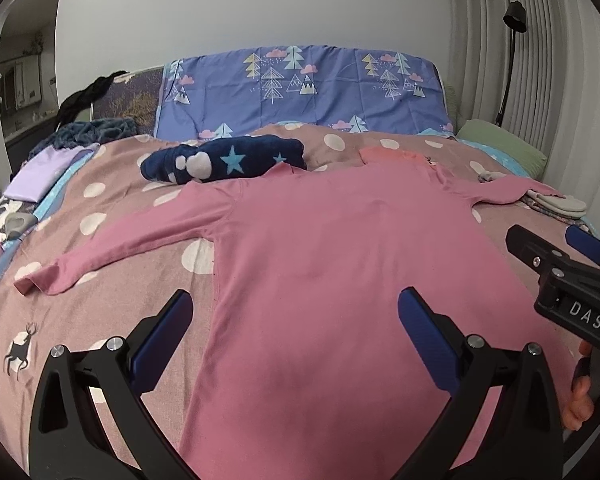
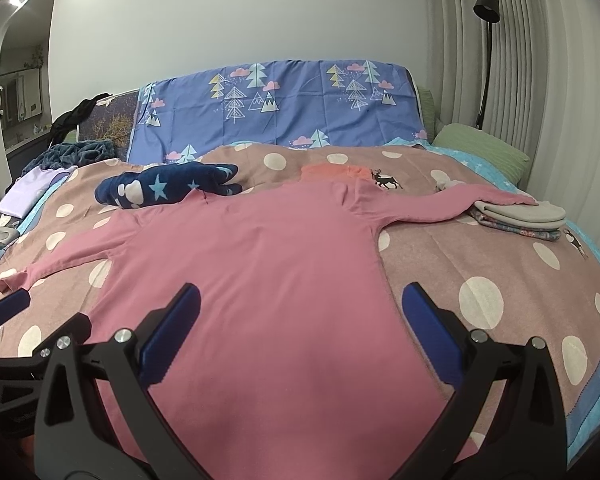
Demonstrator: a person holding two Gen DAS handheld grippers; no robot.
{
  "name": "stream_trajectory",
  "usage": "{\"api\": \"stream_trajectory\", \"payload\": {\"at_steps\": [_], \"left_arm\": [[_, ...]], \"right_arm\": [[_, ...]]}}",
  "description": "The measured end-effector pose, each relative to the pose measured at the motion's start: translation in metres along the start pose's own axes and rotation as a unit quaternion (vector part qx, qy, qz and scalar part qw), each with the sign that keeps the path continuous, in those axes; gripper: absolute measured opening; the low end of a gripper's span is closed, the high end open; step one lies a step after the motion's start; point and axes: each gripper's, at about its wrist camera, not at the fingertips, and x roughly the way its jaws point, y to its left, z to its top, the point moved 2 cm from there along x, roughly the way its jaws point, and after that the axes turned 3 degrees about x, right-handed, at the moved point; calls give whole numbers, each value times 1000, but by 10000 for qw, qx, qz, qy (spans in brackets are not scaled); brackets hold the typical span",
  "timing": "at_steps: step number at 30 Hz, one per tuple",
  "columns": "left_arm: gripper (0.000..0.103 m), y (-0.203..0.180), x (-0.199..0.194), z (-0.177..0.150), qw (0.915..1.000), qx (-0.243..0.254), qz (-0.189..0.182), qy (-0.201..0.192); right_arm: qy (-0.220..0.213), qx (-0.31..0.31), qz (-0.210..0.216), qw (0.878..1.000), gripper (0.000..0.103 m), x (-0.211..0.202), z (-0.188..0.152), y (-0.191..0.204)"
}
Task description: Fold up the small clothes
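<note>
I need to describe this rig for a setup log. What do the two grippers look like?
Both look alike: the left gripper and right gripper have black plastic frames with triangular cut-outs, silver round bolts, and flat blue pads on the fingers. In the left view, the right gripper's body carries a white label reading "DAS". No cables or sleeves are visible.

Matt pink cloth shirt (image 1: 340, 264) lies on a coarse-woven dotted bedspread (image 1: 112, 312).
</note>
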Motion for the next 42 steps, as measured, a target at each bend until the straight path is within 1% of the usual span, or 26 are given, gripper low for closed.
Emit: {"api": "stream_trajectory", "payload": {"at_steps": [9,14,16,20,22,24,25,27,28,29,31,34,36,37,38,39,40,41,42], "left_arm": [[102,1,0,-1,10000,-47,-5,-45],[102,1,-1,0,9999,-68,-6,-115],[102,3,-4,0,9996,-140,-62,-257],[102,10,-15,3,9964,-446,-111,-707],[102,12,-16,5,9955,-525,-163,-770],[102,13,-14,7,9956,-558,-353,-670],[102,14,-11,8,9959,-568,-463,-534],[102,17,-4,7,9939,-673,-837,-260],[102,19,-1,6,9934,-734,-867,-165],[102,21,3,4,9938,-782,-781,-73],[102,23,9,1,9937,-807,-771,25],[102,31,13,-4,9918,-984,-812,56],[102,37,15,-4,9907,-1000,-921,74],[101,43,16,-5,9911,-991,-889,68],[99,49,17,-6,9916,-994,-820,68],[94,58,20,-7,9922,-1013,-720,100],[88,65,21,-7,9920,-1055,-678,130],[85,77,25,-9,9911,-1160,-623,202],[79,93,29,-12,9888,-1332,-597,308]], "right_arm": [[-47,90,-58,9999,101,0,0,-2],[-5,179,19,9998,101,2,1,-3],[-3,138,20,9999,101,2,2,-2],[16,138,39,9999,101,3,2,-3],[31,179,49,9998,101,4,2,-4],[42,197,45,9998,101,5,2,-5],[52,200,42,9998,101,5,2,-4],[86,201,32,9998,101,6,2,-3],[97,195,32,9998,101,7,2,-3],[98,181,28,9998,101,7,3,-3],[86,153,6,9998,101,8,3,-3],[88,152,-1,9998,101,9,3,-3],[109,184,25,9998,101,10,3,-3],[134,200,47,9997,101,12,2,-2],[169,200,78,9996,101,14,1,-2],[223,174,112,9995,101,16,-1,-1],[263,133,134,9995,98,19,-2,1],[306,53,158,9994,97,22,-2,4],[323,-18,166,9993,94,24,-3,6]]}}
